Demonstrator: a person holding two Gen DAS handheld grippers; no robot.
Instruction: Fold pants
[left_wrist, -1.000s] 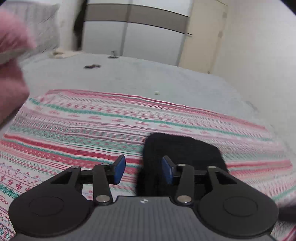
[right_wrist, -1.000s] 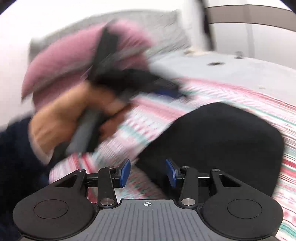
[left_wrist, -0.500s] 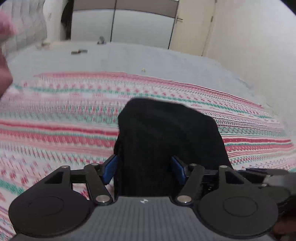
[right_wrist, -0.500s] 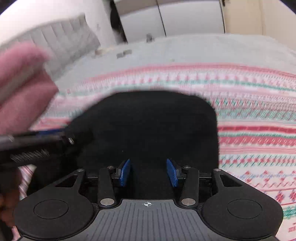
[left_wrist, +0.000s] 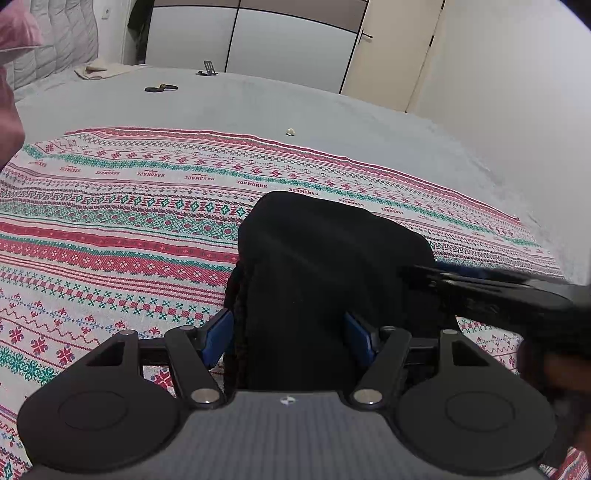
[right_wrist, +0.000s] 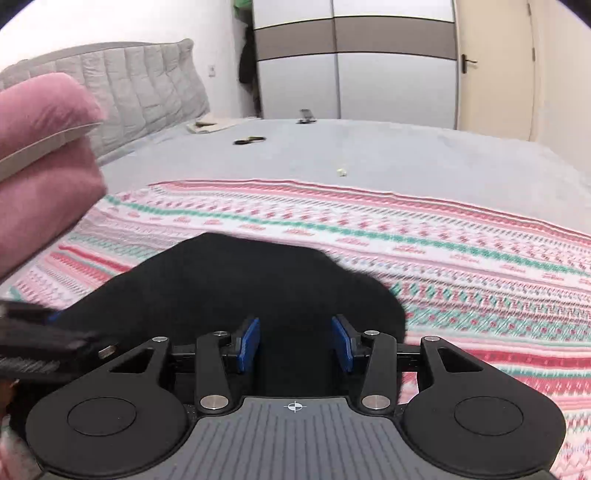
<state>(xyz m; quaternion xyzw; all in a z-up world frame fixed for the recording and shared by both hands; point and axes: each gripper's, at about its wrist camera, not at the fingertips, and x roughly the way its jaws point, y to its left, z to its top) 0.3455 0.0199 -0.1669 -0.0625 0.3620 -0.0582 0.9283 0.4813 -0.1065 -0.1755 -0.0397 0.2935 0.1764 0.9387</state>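
Observation:
The black pants (left_wrist: 325, 266) lie folded into a compact bundle on the striped red, green and white blanket (left_wrist: 122, 221). My left gripper (left_wrist: 288, 332) stands wide open, low over the bundle's near end, its blue pads (left_wrist: 218, 332) flanking the cloth without squeezing it. My right gripper (right_wrist: 294, 343) is partly open just above the near edge of the pants (right_wrist: 236, 280), nothing clamped between its pads (right_wrist: 248, 341). Each gripper shows blurred in the other's view: the right gripper (left_wrist: 498, 291) at the bundle's right side, the left gripper (right_wrist: 37, 332) at its left.
The blanket lies across a grey bed sheet (left_wrist: 258, 107). A pink pillow (right_wrist: 44, 147) and padded grey headboard (right_wrist: 147, 88) are to the left. Small dark items (right_wrist: 249, 140) and a pale scrap (right_wrist: 342, 171) lie on the sheet. Wardrobe (right_wrist: 351, 59) and door (right_wrist: 491, 66) stand behind.
My left gripper's jaws widened and it sank to straddle the near end of the pants. The right gripper swung round from the pillow side to face the bundle squarely.

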